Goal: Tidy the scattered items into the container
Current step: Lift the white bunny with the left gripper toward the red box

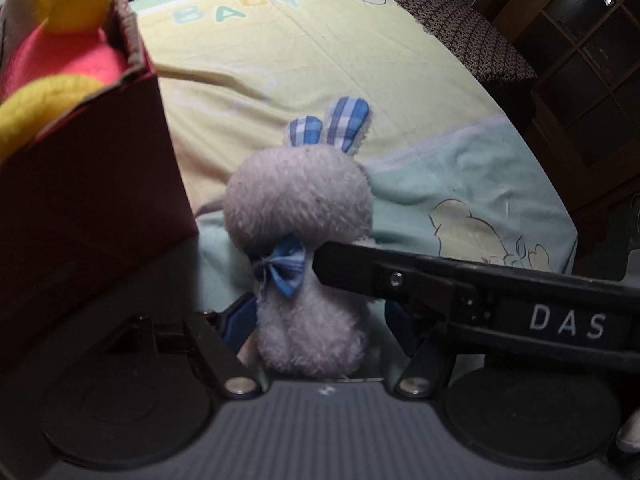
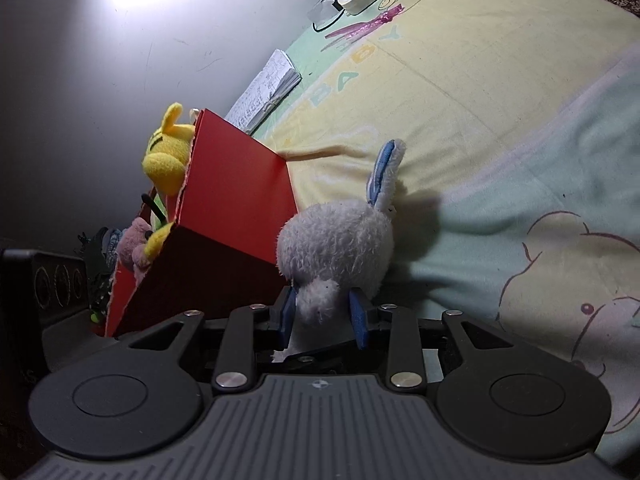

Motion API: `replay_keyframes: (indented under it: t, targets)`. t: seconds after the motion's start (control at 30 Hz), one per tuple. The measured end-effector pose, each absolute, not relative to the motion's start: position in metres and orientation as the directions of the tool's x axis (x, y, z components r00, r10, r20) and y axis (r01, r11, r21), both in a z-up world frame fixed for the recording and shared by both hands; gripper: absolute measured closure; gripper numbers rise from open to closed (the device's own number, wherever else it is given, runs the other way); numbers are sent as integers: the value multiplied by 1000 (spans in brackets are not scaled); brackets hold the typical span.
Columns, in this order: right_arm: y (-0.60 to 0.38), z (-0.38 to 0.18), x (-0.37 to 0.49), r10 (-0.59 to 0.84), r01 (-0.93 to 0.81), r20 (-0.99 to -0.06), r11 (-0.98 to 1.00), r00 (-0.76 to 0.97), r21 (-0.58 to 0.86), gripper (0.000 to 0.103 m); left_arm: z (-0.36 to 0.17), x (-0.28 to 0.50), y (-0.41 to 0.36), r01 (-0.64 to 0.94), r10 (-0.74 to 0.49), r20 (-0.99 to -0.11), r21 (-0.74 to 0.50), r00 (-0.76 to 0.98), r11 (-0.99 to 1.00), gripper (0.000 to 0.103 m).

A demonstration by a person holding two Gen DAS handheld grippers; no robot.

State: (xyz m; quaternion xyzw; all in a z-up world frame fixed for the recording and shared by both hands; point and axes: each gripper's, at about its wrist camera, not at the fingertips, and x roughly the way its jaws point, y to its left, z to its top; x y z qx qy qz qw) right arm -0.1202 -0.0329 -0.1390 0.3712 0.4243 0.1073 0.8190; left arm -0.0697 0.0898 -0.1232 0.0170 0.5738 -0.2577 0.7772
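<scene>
- Red box [image 2: 236, 200], holding yellow plush toys [image 2: 168, 152], stands on the bed [image 2: 480, 120].
- Pale plush rabbit [image 2: 336, 244] just right of the box.
- Left hand-held gripper [image 1: 316, 320] clamps its body; right hand-held gripper [image 2: 322, 316] pinches a limb.

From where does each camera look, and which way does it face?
Left wrist: on the left gripper, looking down at the bunny it holds beside the red box; the right gripper reaches in from the right.
Right wrist: on the right gripper, looking along the blanket toward the wall, pinching the bunny.
Shared: bunny, box, blanket.
</scene>
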Motion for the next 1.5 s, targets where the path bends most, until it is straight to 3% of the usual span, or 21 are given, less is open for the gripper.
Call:
replay_keyframes:
  t: [0.13, 0.37, 0.67, 1.5]
  targets:
    - [-39, -140, -124, 448, 175, -611, 696, 652, 697, 66, -125, -66, 88, 435, -381, -895, -255, 232, 863, 29]
    - [-48, -155, -112, 456, 202, -615, 674, 643, 711, 44, -135, -61, 77, 441, -349, -910, -224, 226, 869, 27]
    - [-47, -154, -104, 542, 151, -601, 656, 588, 740, 55, -129, -59, 68, 440, -327, -912, -195, 248, 877, 34]
    - [-17, -97, -142, 599, -5, -495, 641, 629, 768, 55, -59, -115, 105, 487, -364, -848, -148, 385, 861, 34]
